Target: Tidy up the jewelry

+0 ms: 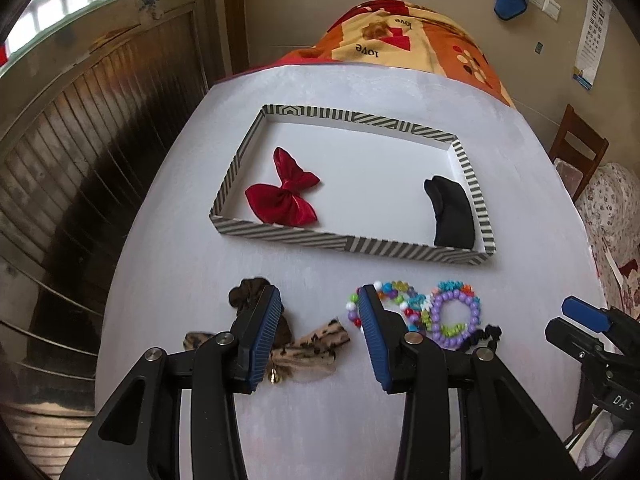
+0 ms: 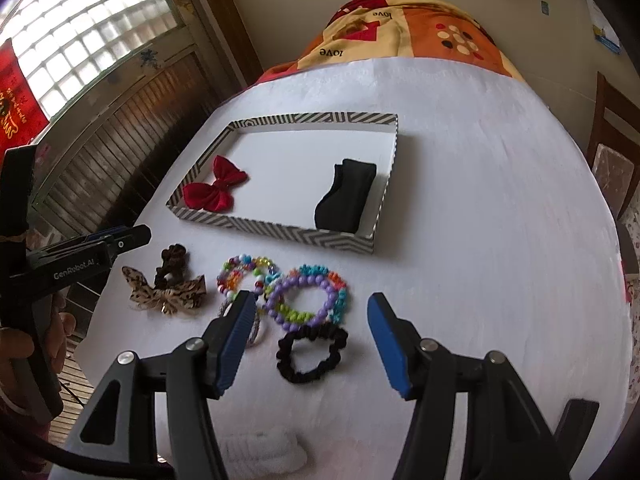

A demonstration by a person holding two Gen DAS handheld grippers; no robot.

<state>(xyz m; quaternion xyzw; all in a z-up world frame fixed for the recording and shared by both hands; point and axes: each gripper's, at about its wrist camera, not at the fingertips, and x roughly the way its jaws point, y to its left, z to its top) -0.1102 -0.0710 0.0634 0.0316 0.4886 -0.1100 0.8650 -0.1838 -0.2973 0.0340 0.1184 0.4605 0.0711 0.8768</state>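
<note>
Both tongs are released and empty, the right gripper opening wider. The black ruffled fabric scrunchie lies flat right between its tips, so the right's nearer; the left gripper hovers beside the leopard-print fabric bow.

Both views look steeply down from close above the near edge of the white table, facing the far wall. The left wrist view sits further left, the right wrist view further right. They share the striped tray, the beaded bracelets and the patterned blanket beyond the table.
</note>
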